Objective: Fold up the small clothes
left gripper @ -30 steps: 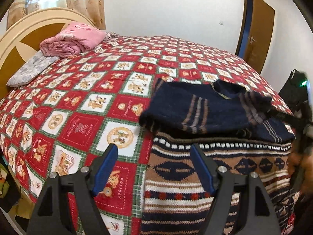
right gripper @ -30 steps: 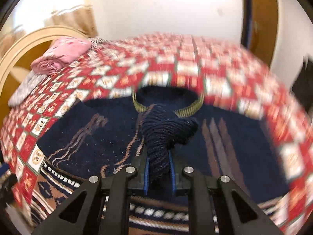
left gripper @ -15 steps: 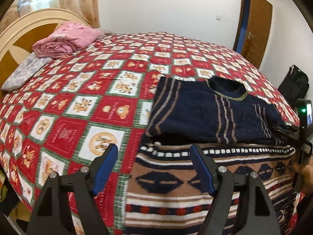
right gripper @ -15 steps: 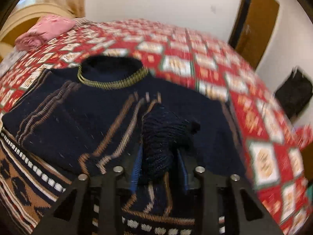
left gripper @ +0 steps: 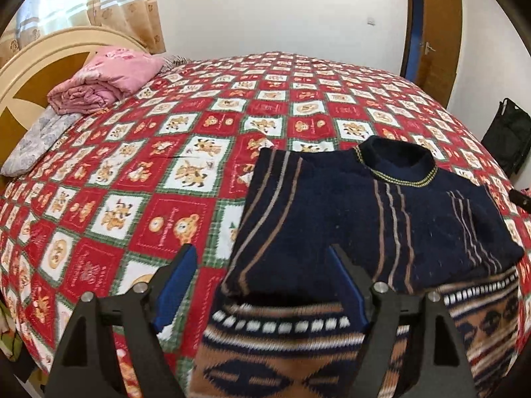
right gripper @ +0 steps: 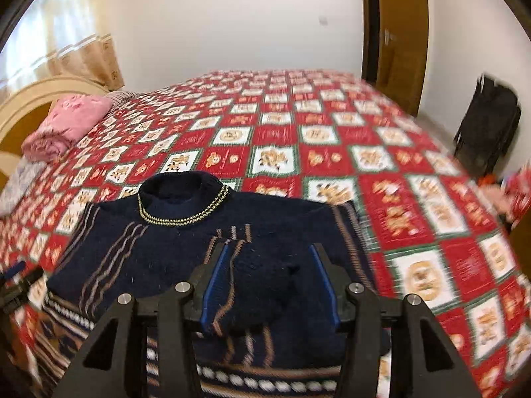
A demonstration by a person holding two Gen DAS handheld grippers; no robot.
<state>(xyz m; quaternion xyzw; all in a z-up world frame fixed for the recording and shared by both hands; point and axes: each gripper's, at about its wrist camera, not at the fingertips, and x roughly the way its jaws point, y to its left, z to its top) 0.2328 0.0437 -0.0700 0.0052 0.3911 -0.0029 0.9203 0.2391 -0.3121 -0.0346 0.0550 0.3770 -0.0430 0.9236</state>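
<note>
On a bed [left gripper: 205,106] spread with a red bear-print quilt, a navy knitted sweater [left gripper: 381,219] lies flat just ahead of both claws, its yellow-trimmed collar [right gripper: 182,205] on the far side and its patterned brown-and-white hem band [left gripper: 282,325] nearest them. Both sleeves now lie turned in over the body, so the side folds look done; by the look of it, the lengthwise fold, hem toward collar, remains.

The left claw [left gripper: 262,288] stands wide apart and holds nothing, with the sweater's left edge and the folded left sleeve [left gripper: 265,212] directly beneath and ahead of it. The right claw [right gripper: 270,282] stands about half apart: the dark cuff [right gripper: 265,285] of the right sleeve sits between its blue pads, which no longer press on it.

A second ago the right claw was clamped on that bunched cuff, carrying it across the sweater's front; its jaws have just been opening, and the sleeve has settled onto the body. The left claw has slid sideways over the sweater's edge. Well beyond the claws, a folded pink blanket [left gripper: 106,83] rests by the headboard.
</note>
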